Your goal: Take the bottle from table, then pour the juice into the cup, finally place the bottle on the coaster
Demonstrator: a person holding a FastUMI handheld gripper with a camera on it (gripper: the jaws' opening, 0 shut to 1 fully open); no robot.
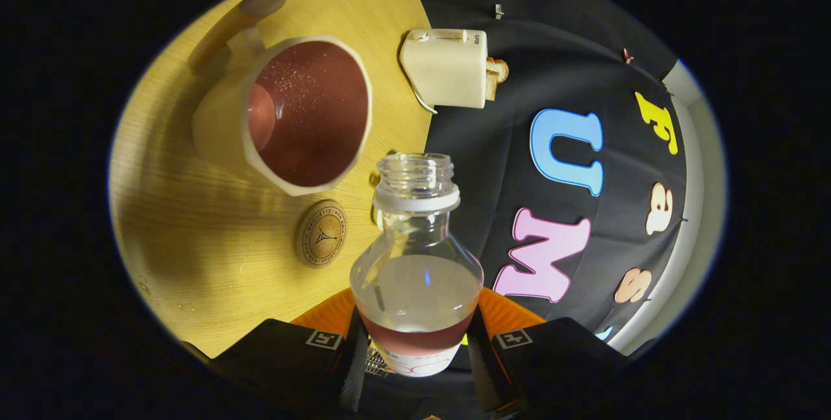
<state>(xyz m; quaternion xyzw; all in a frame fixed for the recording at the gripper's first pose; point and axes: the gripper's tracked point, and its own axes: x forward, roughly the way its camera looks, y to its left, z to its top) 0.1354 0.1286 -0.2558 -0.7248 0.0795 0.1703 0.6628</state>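
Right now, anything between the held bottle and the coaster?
Nothing visible does. The tongs are shut on the bottle, uncapped with some juice left. The coaster lies bare on the table, just beside the bottle's shoulder. The cup sits beyond the coaster, the toaster farther off.

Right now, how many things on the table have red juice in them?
2. The bottle is held between the gripper fingers, with a little juice left. The cup stands on the table beyond the bottle, past the coaster.
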